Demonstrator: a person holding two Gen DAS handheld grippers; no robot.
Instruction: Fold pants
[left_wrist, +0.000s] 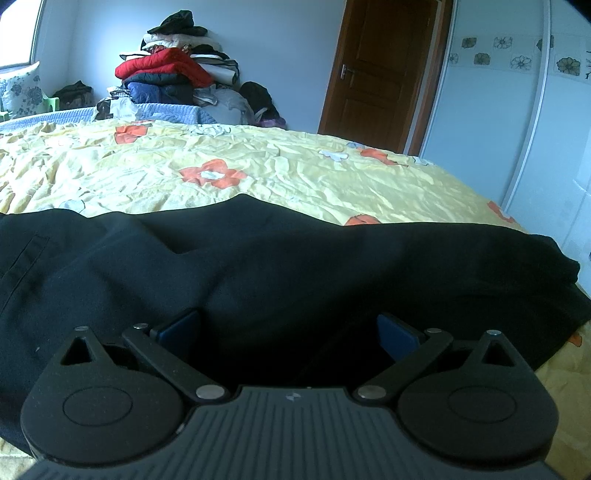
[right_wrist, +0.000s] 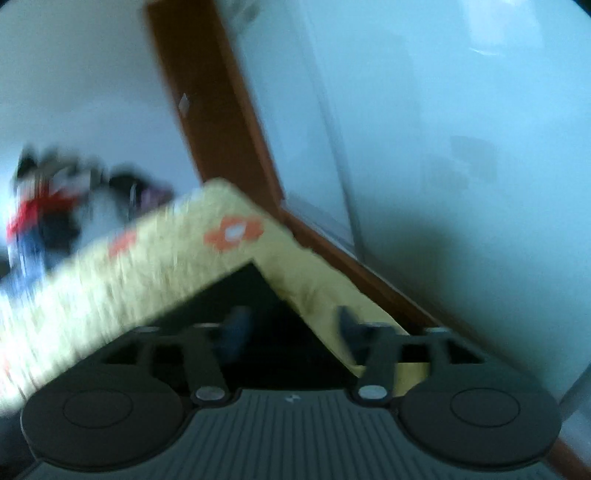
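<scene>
Pants, black, lie spread across the near side of the bed, on its yellow flowered sheet. Left gripper hangs low over the cloth with jaws wide apart, holding nothing. Right gripper is blurred near the bed corner, jaws apart and empty.

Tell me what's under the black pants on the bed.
The black pants lie spread on a yellow floral bedsheet, which shows beyond them and at their right end. Whatever sits directly beneath the fabric is covered, so nothing else can be confirmed there.
</scene>
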